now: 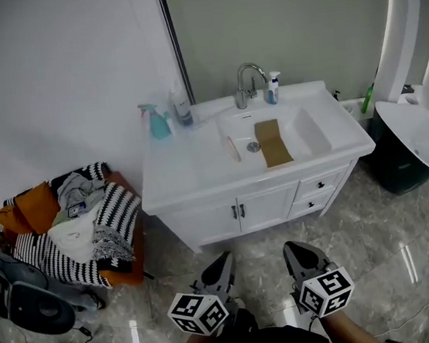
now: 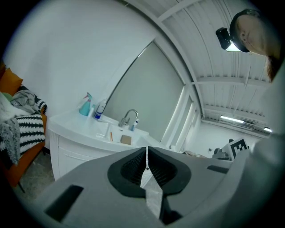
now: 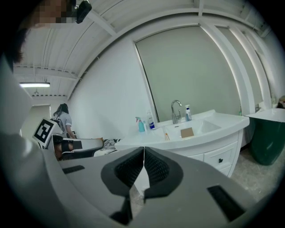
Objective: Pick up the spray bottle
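Well short of the faucet (image 1: 247,83), over glossy marbled floor (image 1: 389,218), the left tool (image 1: 223,261) and right tool (image 1: 294,250) each have ribbed dark pads pressed together on nothing, so this looks like the approach. Beyond them, on the smooth white desk (image 1: 177,174), the teal plastic spray bottle (image 1: 157,124) stands upright, well left of the faucet, just beside a slim white bottle (image 1: 182,107). Next, one tool must get close, spread its jaws and settle them round the bottle's narrow neck.

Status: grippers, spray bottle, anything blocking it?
Left hand-held gripper and right hand-held gripper shut, empty, short of vanity. Spray bottle upright, back left corner. White bottle close beside; nothing in front.
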Demonstrator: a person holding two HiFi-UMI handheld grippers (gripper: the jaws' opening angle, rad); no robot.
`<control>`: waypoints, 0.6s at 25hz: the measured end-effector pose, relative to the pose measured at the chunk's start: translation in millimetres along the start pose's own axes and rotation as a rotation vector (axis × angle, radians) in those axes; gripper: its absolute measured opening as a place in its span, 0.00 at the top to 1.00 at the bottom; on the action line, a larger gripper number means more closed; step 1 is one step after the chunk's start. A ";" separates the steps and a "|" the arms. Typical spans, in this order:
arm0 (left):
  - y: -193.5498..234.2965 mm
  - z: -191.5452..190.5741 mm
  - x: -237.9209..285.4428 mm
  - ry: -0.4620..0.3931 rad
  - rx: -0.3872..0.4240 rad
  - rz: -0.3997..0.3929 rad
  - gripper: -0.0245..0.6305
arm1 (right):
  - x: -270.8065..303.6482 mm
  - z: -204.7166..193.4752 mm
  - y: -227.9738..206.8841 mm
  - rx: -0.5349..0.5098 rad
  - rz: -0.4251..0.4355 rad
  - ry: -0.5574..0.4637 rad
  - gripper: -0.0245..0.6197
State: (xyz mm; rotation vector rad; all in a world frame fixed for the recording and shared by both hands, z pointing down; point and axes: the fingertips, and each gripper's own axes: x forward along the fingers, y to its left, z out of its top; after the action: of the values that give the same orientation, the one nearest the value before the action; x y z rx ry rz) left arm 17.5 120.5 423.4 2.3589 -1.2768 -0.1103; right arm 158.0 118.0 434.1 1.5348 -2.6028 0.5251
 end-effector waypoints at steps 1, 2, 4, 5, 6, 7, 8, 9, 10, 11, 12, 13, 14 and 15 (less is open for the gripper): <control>3.6 3.7 3.0 0.002 0.001 0.000 0.94 | 5.3 3.5 0.0 0.000 -0.001 0.000 0.95; 7.2 7.2 6.0 0.003 0.000 -0.001 0.94 | 10.4 6.9 -0.1 0.000 -0.002 -0.001 0.95; 14.8 12.6 11.4 0.005 0.000 -0.003 0.94 | 20.1 11.1 -0.6 0.001 -0.005 -0.001 0.95; 19.3 14.9 13.7 0.006 0.000 -0.003 0.94 | 24.9 12.3 -0.5 0.002 -0.008 -0.001 0.95; 24.0 17.4 15.8 0.008 0.001 -0.003 0.94 | 29.9 13.4 0.0 0.003 -0.010 0.000 0.95; 28.5 19.8 17.8 0.009 0.000 -0.004 0.94 | 34.8 14.4 0.6 0.004 -0.012 0.001 0.95; 32.5 22.0 19.8 0.011 -0.001 -0.005 0.94 | 39.5 15.1 1.2 0.005 -0.014 0.003 0.95; 36.1 23.9 21.8 0.013 -0.001 -0.008 0.94 | 44.2 15.5 1.4 0.006 -0.016 0.005 0.95; 39.8 25.7 23.8 0.016 -0.001 -0.010 0.94 | 49.1 16.0 1.7 0.008 -0.018 0.007 0.95; 43.6 27.5 25.8 0.019 -0.002 -0.013 0.94 | 54.3 16.6 2.1 0.011 -0.020 0.009 0.95; 47.7 29.4 27.5 0.021 -0.004 -0.014 0.94 | 59.6 17.4 2.9 0.013 -0.021 0.011 0.95; 52.2 31.2 29.1 0.024 -0.005 -0.015 0.94 | 65.0 18.2 4.1 0.014 -0.022 0.013 0.95; 56.9 32.8 30.6 0.026 -0.006 -0.016 0.94 | 70.4 18.9 5.6 0.014 -0.022 0.014 0.95; 61.6 34.4 32.1 0.028 -0.006 -0.016 0.94 | 75.6 19.3 7.2 0.014 -0.022 0.016 0.95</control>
State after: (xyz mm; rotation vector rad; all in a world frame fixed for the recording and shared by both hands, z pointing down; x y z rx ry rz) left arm -21.6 53.5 423.4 2.3572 -1.2428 -0.0859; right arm 116.3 51.7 431.9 1.5544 -2.5734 0.5523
